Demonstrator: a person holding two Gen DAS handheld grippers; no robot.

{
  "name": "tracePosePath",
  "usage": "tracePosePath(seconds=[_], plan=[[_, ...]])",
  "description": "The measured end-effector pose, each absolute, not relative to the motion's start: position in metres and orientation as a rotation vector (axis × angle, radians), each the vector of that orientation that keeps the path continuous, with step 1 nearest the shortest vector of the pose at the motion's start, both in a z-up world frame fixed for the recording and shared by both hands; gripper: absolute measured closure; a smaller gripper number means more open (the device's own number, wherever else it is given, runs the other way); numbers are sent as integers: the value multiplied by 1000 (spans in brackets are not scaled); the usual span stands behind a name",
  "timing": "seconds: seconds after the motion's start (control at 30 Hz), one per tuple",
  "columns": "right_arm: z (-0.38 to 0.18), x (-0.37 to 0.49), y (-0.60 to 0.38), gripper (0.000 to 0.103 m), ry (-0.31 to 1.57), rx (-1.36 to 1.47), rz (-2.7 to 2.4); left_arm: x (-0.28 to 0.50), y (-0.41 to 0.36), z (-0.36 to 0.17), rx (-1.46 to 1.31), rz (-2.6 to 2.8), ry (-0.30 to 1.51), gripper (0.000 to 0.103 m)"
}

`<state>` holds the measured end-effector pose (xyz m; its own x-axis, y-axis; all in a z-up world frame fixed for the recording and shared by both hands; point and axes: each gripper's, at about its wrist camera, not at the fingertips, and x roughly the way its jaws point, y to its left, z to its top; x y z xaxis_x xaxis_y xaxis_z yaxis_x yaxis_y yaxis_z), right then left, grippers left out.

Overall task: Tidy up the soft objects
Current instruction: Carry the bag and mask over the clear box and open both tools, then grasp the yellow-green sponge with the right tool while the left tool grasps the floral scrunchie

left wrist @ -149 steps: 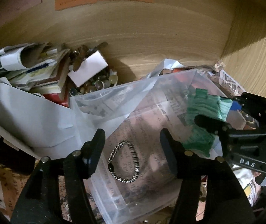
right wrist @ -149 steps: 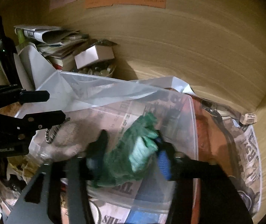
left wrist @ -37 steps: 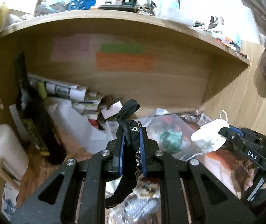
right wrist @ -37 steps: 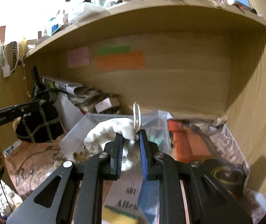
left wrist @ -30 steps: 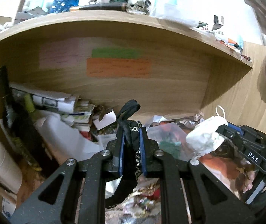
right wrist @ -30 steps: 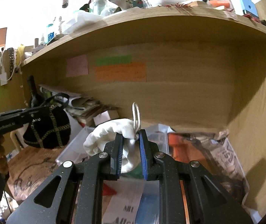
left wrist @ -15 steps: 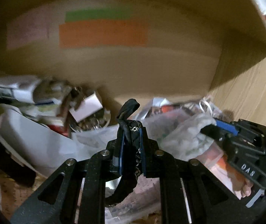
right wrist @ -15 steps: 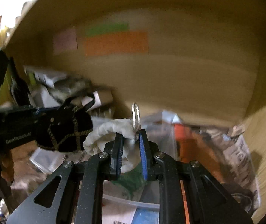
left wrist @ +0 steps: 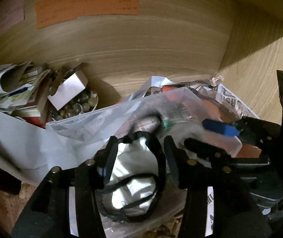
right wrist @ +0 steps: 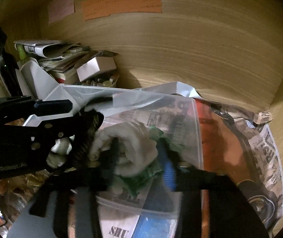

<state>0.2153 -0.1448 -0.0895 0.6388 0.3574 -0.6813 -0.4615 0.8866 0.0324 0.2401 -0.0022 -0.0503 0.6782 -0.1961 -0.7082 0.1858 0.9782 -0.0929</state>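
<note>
A clear plastic box (left wrist: 183, 93) (right wrist: 197, 130) stands on the shelf. My left gripper (left wrist: 139, 144) is open over it; a black pouch with a pale lining (left wrist: 135, 174) lies in the box between and below its fingers. My right gripper (right wrist: 139, 148) is open inside the box, with a white cloth item (right wrist: 131, 144) lying between its fingers on a green cloth (right wrist: 141, 178). The right gripper also shows in the left wrist view (left wrist: 211, 136), and the left gripper in the right wrist view (right wrist: 73, 111).
Wooden back wall with orange (left wrist: 85, 4) and green notes. A stack of papers (left wrist: 8, 91), a small white box (left wrist: 68, 93) over a bowl of marbles (left wrist: 75, 107) stand at left. Newspaper (right wrist: 268, 158) lines the shelf at right. A white sheet (left wrist: 22, 138) leans beside the box.
Both grippers moved down into the clear box and opened. The left let go of the black pouch, the right let go of the white cloth item; both now lie in the box.
</note>
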Motion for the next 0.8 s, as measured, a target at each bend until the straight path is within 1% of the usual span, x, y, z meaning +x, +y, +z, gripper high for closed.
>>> tracePosePath(seconds=[0.03, 0.07, 0.23, 0.33, 0.43, 0.5, 0.53, 0.67, 0.7, 0.8], plan=[[-88, 214, -146, 45, 732, -149, 464, 237, -2, -47, -14, -215, 794, 54], [-86, 211, -148, 43, 719, -149, 459, 234, -1, -45, -16, -216, 788, 54], [-67, 193, -153, 41, 662, -137, 461, 214, 11, -22, -31, -193, 729, 49], [-54, 178, -157, 34, 609, -128, 458, 195, 18, -7, -32, -179, 677, 45], [-41, 159, -163, 31, 556, -112, 460, 177, 25, 4, -23, -161, 629, 40], [-35, 144, -168, 27, 526, -105, 461, 161, 30, 9, -19, -152, 606, 33], [-35, 141, -169, 25, 518, -104, 459, 155, 32, 10, -17, -150, 599, 32], [-39, 119, -174, 24, 499, -111, 457, 129, 39, 7, -6, -139, 586, 20], [-40, 115, -175, 24, 499, -111, 453, 124, 40, 5, -6, -137, 589, 19], [-51, 102, -175, 24, 514, -123, 438, 113, 40, -5, -3, -127, 611, 19]])
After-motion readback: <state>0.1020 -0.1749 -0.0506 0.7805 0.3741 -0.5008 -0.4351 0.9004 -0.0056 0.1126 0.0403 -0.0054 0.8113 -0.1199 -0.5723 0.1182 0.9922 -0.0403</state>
